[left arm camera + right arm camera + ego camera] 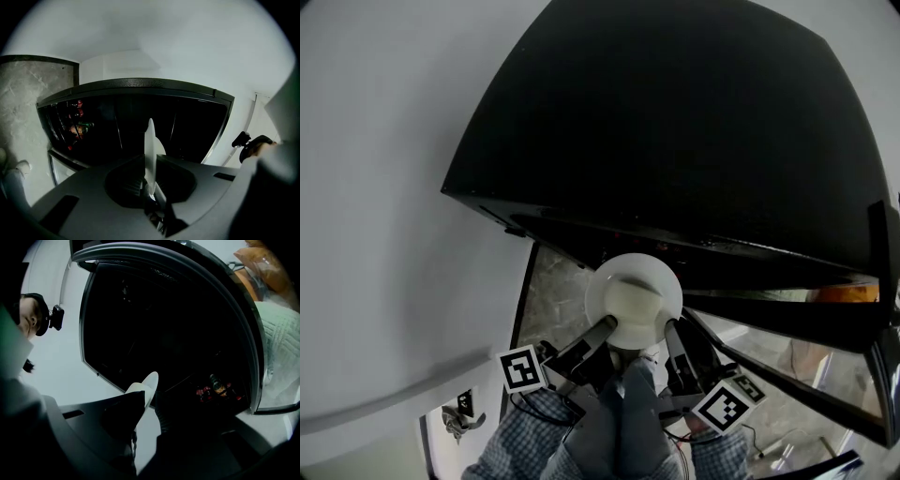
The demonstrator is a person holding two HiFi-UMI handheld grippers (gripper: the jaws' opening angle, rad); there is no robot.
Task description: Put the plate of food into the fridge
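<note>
A white plate (634, 292) with pale food in its middle hangs in front of the black fridge (675, 122). Both grippers hold it by its near rim. My left gripper (607, 330) is shut on the plate's left side, where the plate (150, 147) shows edge-on between the jaws. My right gripper (671, 332) is shut on the right side, and there the plate's rim (148, 382) sticks out past the jaws. The fridge's dark inside shows bottles (77, 123) on a shelf, also visible as bottles (214, 387) in the right gripper view.
The fridge's black door (787, 323) stands out to the right. Below are a stone-patterned floor (551, 298) and a white wall (384, 206) at the left. An orange thing (846, 292) lies past the door. A person's head (32, 314) wears a camera.
</note>
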